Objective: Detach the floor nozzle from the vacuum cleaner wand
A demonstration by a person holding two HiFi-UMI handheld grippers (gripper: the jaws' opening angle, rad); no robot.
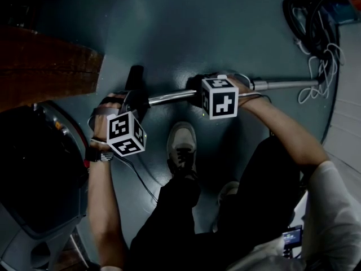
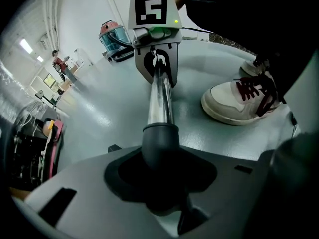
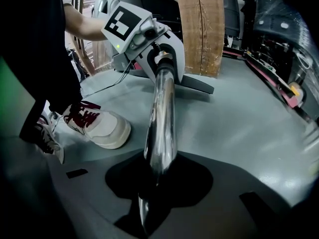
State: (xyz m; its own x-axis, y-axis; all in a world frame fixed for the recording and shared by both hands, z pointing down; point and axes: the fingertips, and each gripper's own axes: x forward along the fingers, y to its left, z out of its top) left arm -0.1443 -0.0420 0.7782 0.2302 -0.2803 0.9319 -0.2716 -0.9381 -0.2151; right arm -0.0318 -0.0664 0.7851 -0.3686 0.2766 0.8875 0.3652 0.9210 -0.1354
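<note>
Above the floor (image 1: 186,33), left gripper (image 2: 160,176) pinches the nozzle's matte black neck (image 2: 160,141), right gripper (image 3: 155,183) the chrome wand (image 3: 162,118).

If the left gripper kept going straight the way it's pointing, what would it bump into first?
The left gripper points steeply down, and the nozzle's dark neck sits between its fingers, so that comes first. Past it, probably the grey floor, though depth is unclear.

Left tongs (image 2: 159,156), right tongs (image 3: 158,176) both clamped, angled steeply down, facing each other.
</note>
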